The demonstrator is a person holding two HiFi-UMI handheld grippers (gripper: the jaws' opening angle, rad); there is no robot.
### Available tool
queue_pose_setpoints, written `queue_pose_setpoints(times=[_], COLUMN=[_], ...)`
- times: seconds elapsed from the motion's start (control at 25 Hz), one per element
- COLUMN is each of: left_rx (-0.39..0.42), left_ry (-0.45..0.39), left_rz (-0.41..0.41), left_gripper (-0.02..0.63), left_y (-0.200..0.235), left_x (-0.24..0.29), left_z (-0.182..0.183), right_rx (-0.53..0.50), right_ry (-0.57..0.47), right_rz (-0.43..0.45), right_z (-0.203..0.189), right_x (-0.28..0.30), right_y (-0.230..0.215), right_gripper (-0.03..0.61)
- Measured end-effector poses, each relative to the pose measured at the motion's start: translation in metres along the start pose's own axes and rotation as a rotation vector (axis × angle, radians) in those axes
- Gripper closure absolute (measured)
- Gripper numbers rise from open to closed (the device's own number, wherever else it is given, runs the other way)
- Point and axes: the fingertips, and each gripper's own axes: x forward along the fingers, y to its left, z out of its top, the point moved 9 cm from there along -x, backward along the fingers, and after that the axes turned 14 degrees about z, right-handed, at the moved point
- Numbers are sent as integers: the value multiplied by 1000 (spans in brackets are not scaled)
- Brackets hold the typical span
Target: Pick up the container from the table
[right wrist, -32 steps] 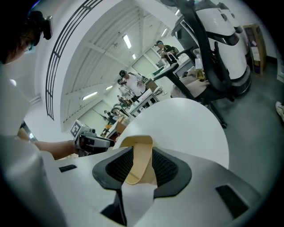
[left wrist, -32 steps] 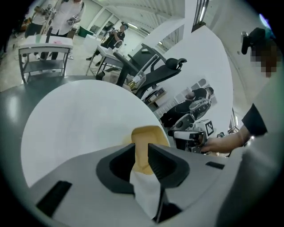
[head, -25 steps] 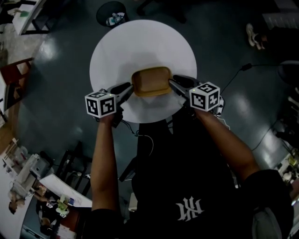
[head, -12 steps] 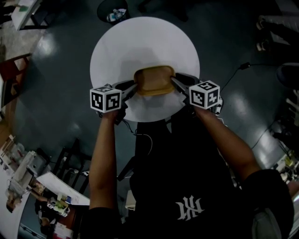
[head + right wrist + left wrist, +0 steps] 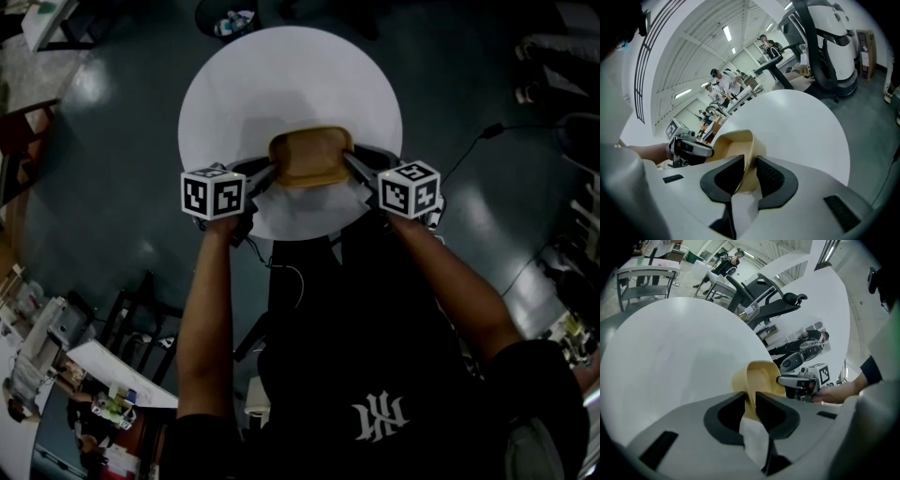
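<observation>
Standing under everything, the round white table (image 5: 291,84) carries a single tan container (image 5: 309,159), a shallow open tray with rounded corners that sits close to the table's near edge, about midway along it. The left tongs (image 5: 265,173) clamp the container's left wall and the right tongs (image 5: 352,169) clamp its right wall. Each gripper view shows the thin tan rim pinched between that pair's dark pads, one pad inside the tray and one outside. Whether the base has cleared the table surface cannot be told from these views.

The step in hand looks like the lift itself, with both grips already made. Doing it well probably means raising both hands at the same pace, so the tray stays level and neither wall twists between the pads. The walls look thin and likely flex, so the hands should hold their spacing, neither pulling apart nor pressing inward, or the rim could bow and slip out. Each bite takes only a narrow strip of rim, so a slow, straight rise seems safer than a quick one. Drawing it toward the body can wait until the base is plainly off the table.
</observation>
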Motion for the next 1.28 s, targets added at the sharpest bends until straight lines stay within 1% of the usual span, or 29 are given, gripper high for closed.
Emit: queue_pose_setpoints(times=[0.4,0.6,0.72,0.96,1.16,1.28], left_rx=[-25,-34,-32,-14,-7,10], left_ry=[10,1,-15,-80,-180,-241], left_rz=[-15,-23,-22,0,33,60], left_gripper=[554,566,566,566,569,571], left_y=[-6,-13,-18,-26,-35,-44], left_x=[-6,-11,-18,-41,-71,-95], left_z=[1,-1,1,17,44,60], right_rx=[-1,9,-11,-63,-133,-163], right_ry=[4,-36,-45,-56,-87,-115], right_rz=[-7,7,15,48,112,152], right_z=[9,15,21,46,85,105], right_x=[-5,-12,-15,-18,-20,-23], right_y=[2,5,11,26,43,58], right_gripper=[488,499,500,500,500,500])
